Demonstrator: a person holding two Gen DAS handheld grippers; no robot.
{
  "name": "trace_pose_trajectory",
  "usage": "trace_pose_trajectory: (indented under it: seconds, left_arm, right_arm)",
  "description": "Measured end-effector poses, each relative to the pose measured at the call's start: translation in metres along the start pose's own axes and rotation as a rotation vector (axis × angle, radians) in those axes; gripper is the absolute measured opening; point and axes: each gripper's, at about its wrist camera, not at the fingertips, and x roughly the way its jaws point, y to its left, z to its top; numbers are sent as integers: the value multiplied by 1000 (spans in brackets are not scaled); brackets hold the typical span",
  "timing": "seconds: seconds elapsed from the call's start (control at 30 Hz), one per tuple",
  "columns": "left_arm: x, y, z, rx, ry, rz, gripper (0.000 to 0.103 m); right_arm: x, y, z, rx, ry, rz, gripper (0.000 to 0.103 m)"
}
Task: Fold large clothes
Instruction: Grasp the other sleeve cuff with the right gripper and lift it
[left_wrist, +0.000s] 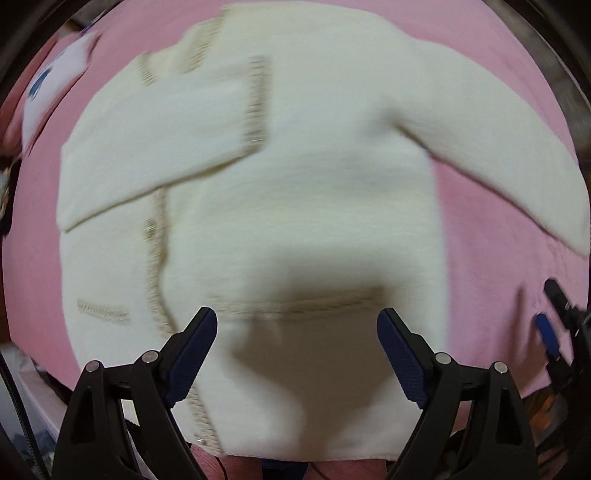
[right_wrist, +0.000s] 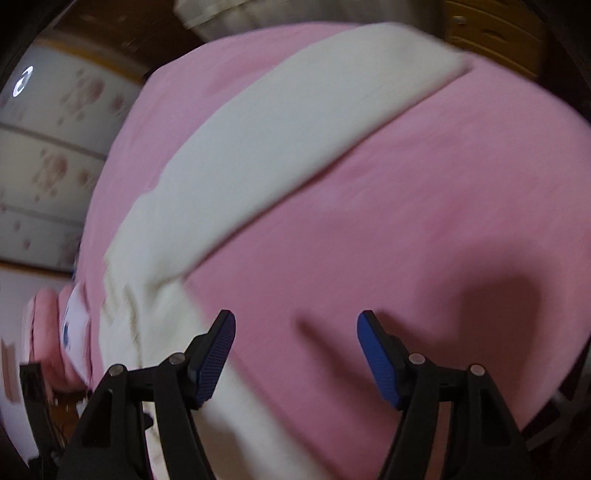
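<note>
Both grippers hang with jaws spread and nothing between them, the left gripper (left_wrist: 297, 325) over the cream jacket (left_wrist: 295, 177) laid on the pink sheet (left_wrist: 491, 277), the right gripper (right_wrist: 295, 328) above sheet, sleeve (right_wrist: 280, 140) toward eleven o'clock.

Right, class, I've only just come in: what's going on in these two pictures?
A person is folding a cream jacket laid on a pink bedcover, with a hand-held gripper in each hand. One sleeve is already folded across the front; the other sleeve lies stretched out on the cover. The left hand-held gripper hangs open above the jacket's lower part, and the right hand-held gripper is open over bare cover beside that sleeve. Neither holds anything.
</note>
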Motion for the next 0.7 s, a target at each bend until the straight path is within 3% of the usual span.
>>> trace_pose_trajectory:
  seconds: [0.03,0.13,0.23,0.43,0.53,0.6,0.63,0.7]
  left_arm:
    - [-1,-4,15,27,6,3,88]
    - [-5,-73,7,78,7,18,88]
    - [-4,-101,16,90,6,29,88]
    - [13,-92,28,76,59,22,88]
    - [12,-95,28,81,65,23,88]
    - [10,-95,30,76,56,15,88]
    - [5,-103,30,73,53,9,88]
    - [4,-100,30,73,48,-3,88]
  right_arm:
    - [-5,-15,15,26,-18,-15,69]
    - [-17,-52,52,121,-88,-9,68]
    - [-14,-79,82,225,-132,69,68]
    - [5,-100,126,289,-233,116,68]
    - [10,-94,141,276,-280,96,48]
    - [14,-96,148,277,-282,81,18]
    - [14,-98,149,280,-286,78,10]
    - [13,-100,150,296,-294,103,9]
